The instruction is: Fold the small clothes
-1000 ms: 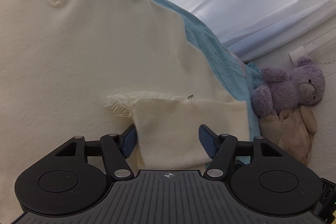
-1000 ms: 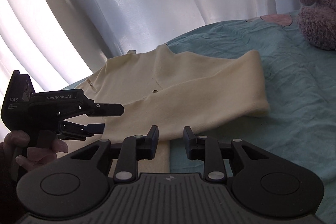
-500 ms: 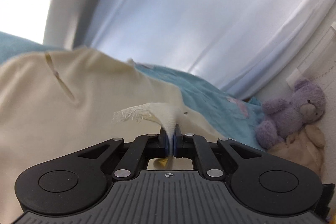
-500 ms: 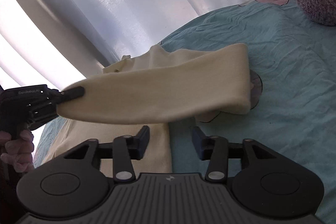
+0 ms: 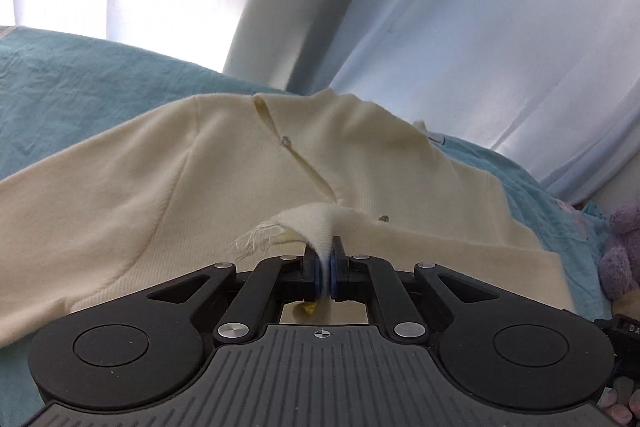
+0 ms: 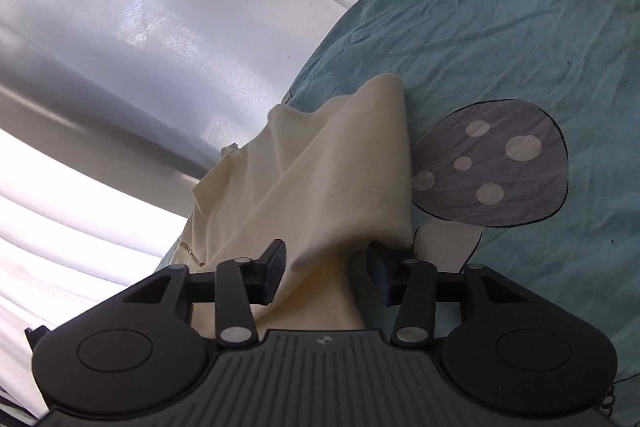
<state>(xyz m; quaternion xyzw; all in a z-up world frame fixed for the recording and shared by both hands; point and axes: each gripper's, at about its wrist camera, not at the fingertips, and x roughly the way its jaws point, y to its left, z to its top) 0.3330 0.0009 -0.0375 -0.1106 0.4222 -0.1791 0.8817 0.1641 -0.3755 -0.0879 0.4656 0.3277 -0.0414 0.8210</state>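
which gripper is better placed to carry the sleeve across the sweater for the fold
Left. The left gripper is already shut on the sleeve cuff above the cream sweater. The right gripper is open, with fabric only draped between its fingers.

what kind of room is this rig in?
Most likely a bedroom, probably a child's: the cream top lies on a teal bedsheet printed with a mushroom, sheer curtains hang behind, and a purple plush toy sits at the edge.
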